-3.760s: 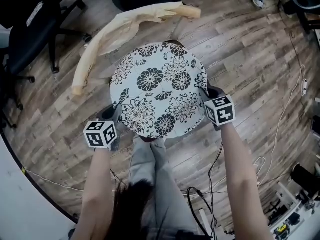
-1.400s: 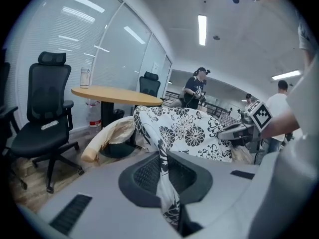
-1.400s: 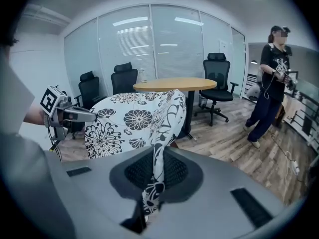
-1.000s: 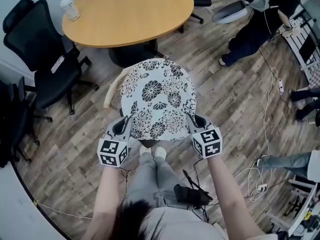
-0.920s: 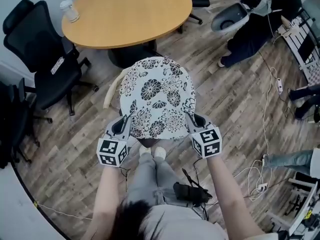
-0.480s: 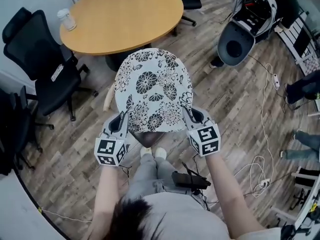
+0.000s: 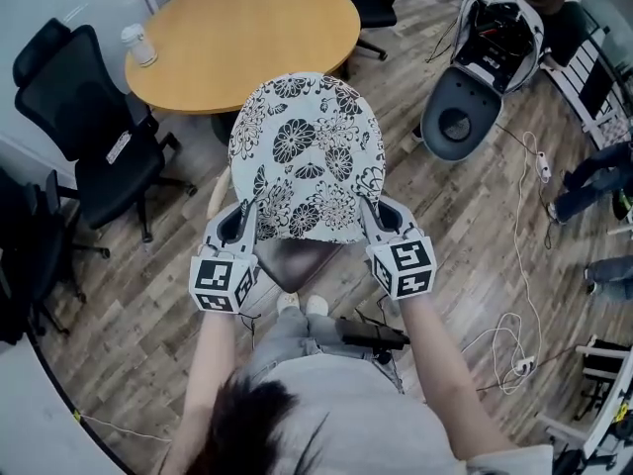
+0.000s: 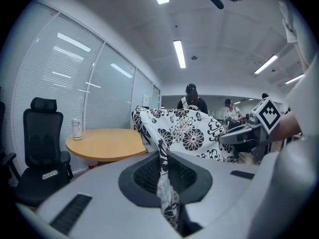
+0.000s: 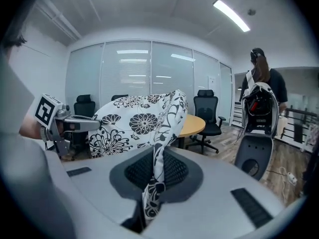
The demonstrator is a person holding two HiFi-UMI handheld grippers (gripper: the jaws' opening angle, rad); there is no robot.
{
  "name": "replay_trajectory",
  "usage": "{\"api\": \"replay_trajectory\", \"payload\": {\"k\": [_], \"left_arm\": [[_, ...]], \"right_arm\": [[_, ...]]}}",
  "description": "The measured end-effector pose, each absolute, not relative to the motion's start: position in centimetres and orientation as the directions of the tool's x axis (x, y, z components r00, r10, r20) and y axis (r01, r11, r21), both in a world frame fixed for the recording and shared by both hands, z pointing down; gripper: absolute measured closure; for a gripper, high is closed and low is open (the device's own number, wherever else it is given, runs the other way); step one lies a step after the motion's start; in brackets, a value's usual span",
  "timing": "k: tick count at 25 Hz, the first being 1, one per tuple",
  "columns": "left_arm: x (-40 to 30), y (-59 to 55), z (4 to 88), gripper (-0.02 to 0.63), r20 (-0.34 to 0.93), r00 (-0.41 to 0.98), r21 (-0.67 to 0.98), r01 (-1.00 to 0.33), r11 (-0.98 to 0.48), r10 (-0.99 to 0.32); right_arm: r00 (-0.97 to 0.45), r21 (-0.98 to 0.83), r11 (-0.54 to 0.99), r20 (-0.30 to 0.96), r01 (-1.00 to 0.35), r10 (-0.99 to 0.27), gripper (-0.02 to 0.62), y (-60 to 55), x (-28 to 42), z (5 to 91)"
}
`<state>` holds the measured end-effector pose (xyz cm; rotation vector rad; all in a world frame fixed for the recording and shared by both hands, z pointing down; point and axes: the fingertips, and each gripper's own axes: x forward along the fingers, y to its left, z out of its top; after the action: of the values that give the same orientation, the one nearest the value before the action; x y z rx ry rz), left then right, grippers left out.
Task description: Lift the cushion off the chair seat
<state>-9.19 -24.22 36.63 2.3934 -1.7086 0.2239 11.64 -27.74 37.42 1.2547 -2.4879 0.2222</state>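
Note:
The round white cushion (image 7: 305, 156) with black flower print hangs in the air in front of me, tilted up, well above the floor. My left gripper (image 7: 247, 228) is shut on its near left edge and my right gripper (image 7: 370, 222) on its near right edge. In the left gripper view the cushion (image 8: 188, 132) fabric is pinched between the jaws of the left gripper (image 8: 164, 183). The right gripper view shows the cushion (image 9: 144, 118) edge clamped in the right gripper (image 9: 155, 176). The chair is almost wholly hidden behind the cushion; only a pale strip of its backrest (image 7: 216, 198) shows.
A round wooden table (image 7: 242, 36) with a white cup (image 7: 138, 46) stands just beyond the cushion. Black office chairs (image 7: 84, 117) are at the left. A white and grey machine (image 7: 475, 67) sits at the right. Cables (image 7: 514, 334) trail over the wood floor. People stand far right.
Both grippers have risen with the cushion, which is now higher and tipped more upright. The view has swung up, so more of the table shows.

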Motion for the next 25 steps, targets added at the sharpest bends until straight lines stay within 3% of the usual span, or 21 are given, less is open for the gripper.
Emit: {"api": "replay_trajectory", "payload": {"k": [25], "left_arm": [[-8.2, -25.3, 26.4, 0.585, -0.021, 0.238, -0.044, -0.971, -0.237, -0.971]], "right_arm": [[-0.544, 0.118, 0.552, 0.094, -0.825, -0.834, 0.558, -28.0, 9.7, 27.5]]}}
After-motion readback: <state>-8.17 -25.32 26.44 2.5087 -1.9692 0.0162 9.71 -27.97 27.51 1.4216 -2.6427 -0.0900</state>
